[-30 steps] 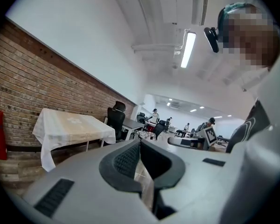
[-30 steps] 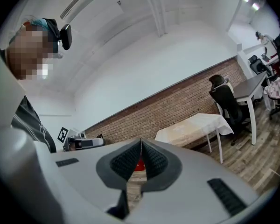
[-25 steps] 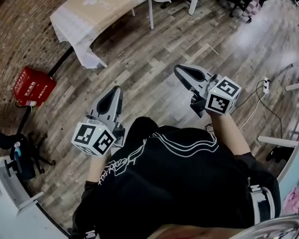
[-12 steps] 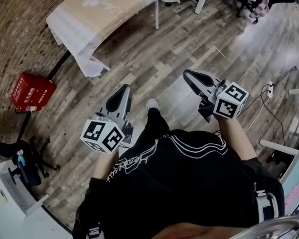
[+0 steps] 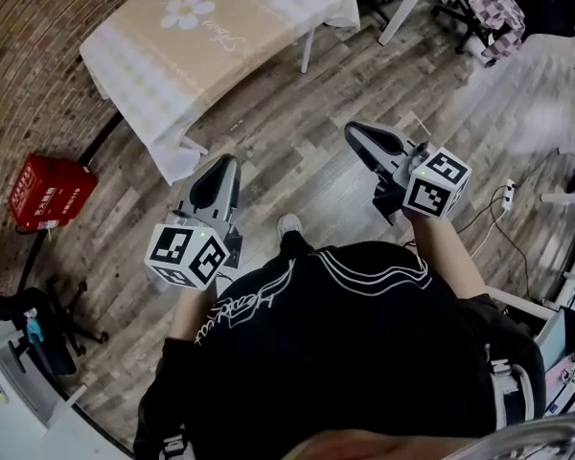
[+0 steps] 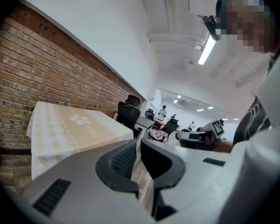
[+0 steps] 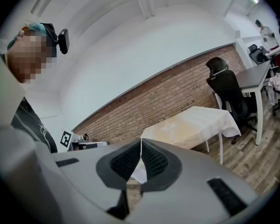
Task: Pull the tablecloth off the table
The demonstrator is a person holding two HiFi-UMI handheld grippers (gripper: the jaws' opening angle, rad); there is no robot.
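Both my tongs are pressed together with nothing between the jaws. I hold the left tongs [image 5: 227, 162] and the right tongs [image 5: 351, 128] out in front of me above the wood floor [image 5: 297, 151]. They are side by side and well apart, each pointing roughly level toward the table [image 5: 308, 51]. The tablecloth [image 5: 201, 36] lies spread over the tabletop. It is white at the edges, with a beige middle panel and a white flower on it. Its sides hang down all round, and the near corner droops low beside a leg. Neither pair of tongs touches the cloth. The left tips are near that hanging corner but clear of it, and the right tips are farther off, over bare floor. The table stands by the brick wall [image 5: 38, 27]. A red box [image 5: 46, 192] sits on the floor to my left, close to that wall. A black chair [image 5: 479, 8] with clothes on it stands past the table on the right, and a power strip [image 5: 508, 192] with its cable lies on the floor to my right.
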